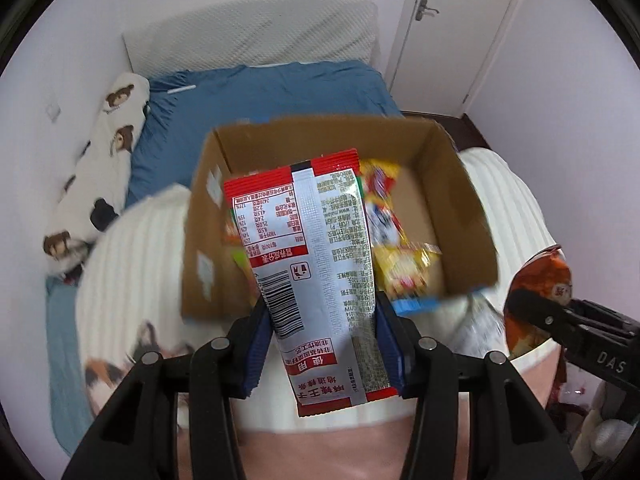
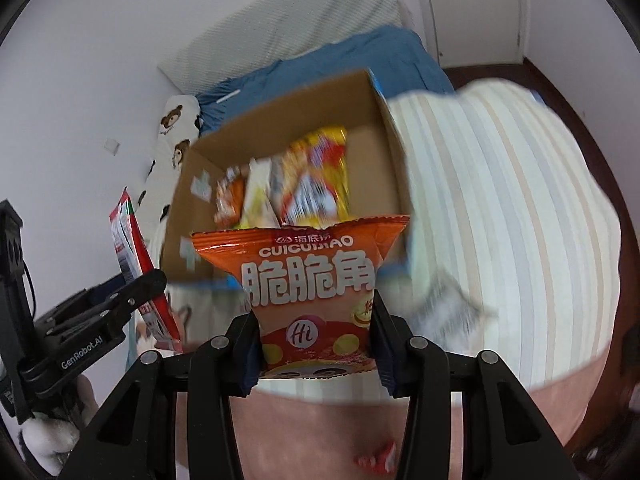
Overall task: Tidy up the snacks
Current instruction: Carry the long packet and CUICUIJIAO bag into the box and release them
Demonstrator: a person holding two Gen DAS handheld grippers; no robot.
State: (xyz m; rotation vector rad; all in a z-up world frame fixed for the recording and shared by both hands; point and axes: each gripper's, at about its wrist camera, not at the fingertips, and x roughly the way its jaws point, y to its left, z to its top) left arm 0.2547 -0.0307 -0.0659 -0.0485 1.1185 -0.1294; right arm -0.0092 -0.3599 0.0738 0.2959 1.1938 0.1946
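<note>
On a striped quilt-covered bed (image 2: pixel 500 200), beside an open brown cardboard box (image 1: pixel 460 200), a light, crinkly red-and-silver foil snack packet (image 1: pixel 320 260) is held clamped at its lower half by the left gripper (image 1: pixel 324 344), and a puffy, crushable orange crisp bag (image 2: pixel 312 280) likewise by the right gripper (image 2: pixel 316 344).

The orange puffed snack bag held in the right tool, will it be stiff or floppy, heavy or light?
The orange puffed snack bag probably feels light: it looks air-filled. Its crinkled foil likely yields, so the right tool may crush the contents. The glossy film could slip.
</note>
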